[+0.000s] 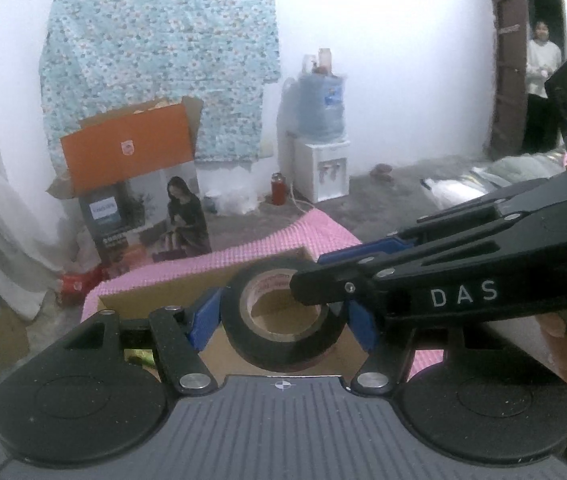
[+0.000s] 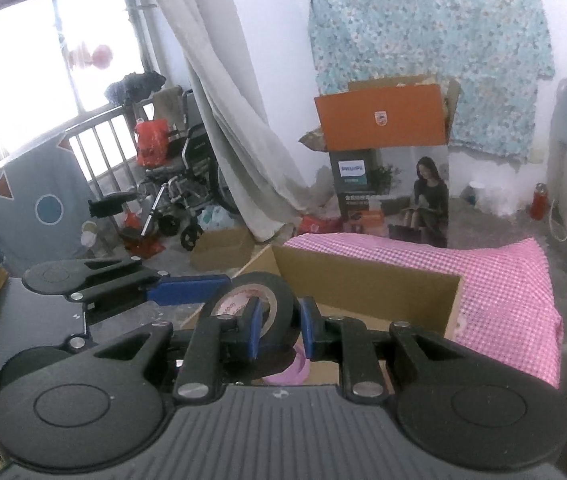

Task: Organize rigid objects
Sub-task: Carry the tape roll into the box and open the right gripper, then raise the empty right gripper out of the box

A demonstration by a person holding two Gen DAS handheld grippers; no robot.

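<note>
Both grippers carry the tape roll above the box: the left gripper half open across its outside, the right gripper nearly closed on its wall, so next comes lowering and releasing inside.

Black tape roll, pale cardboard core, tilted, aloft above open cardboard box.
</note>
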